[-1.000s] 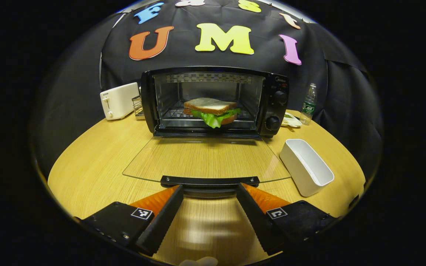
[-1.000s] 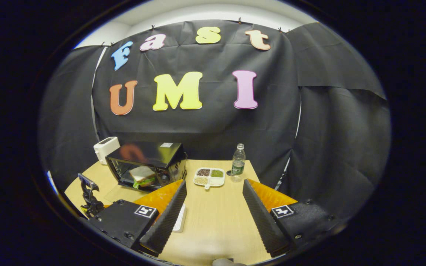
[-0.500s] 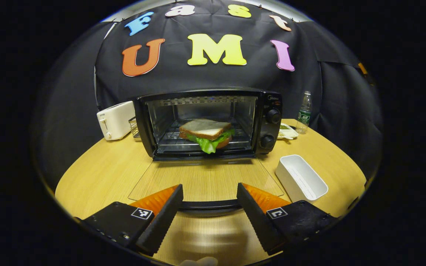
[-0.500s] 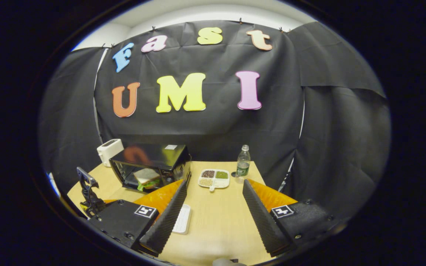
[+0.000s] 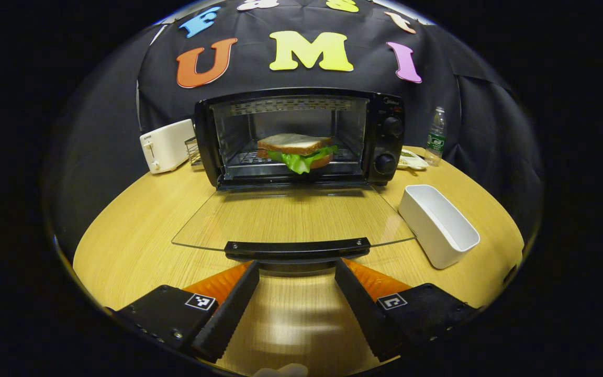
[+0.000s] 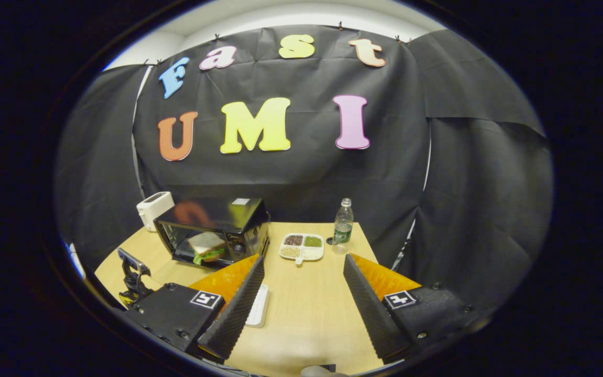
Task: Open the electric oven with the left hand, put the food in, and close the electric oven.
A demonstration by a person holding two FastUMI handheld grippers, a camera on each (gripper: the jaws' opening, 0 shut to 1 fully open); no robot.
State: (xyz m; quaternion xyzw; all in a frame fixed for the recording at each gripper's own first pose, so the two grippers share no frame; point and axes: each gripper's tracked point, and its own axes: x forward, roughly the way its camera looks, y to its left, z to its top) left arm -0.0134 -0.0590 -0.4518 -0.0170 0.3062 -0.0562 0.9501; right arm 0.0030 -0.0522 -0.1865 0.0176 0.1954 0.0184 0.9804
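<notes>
closer again to the oven door than half a second ago, the left gripper (image 5: 296,293) sits low over the tabletop (image 5: 139,230) with its fingers spread wide, holding nothing. in the left gripper view the door handle (image 5: 297,248) lies just beyond the fingertips; whether they touch it is hard to tell. the glass door (image 5: 293,217) lies folded flat, and the oven (image 5: 301,139) stands open with the sandwich (image 5: 297,152) on the rack inside, lettuce hanging over the front. a white tray (image 5: 437,225) sits right of the door, a toaster (image 5: 165,144) left of the oven, a bottle (image 5: 436,136) far right. bare tabletop runs either side of the door.

over to the right gripper view: the right gripper (image 6: 301,309) hangs high and back, fingers wide, nothing between them, barely shifted. its left finger hides part of the door; the oven (image 6: 212,228) and sandwich (image 6: 206,246) look small. the other gripper (image 6: 134,272) peeks in at lower left, partly cut off. a divided dish (image 6: 302,247) sits beside the bottle (image 6: 343,225).
</notes>
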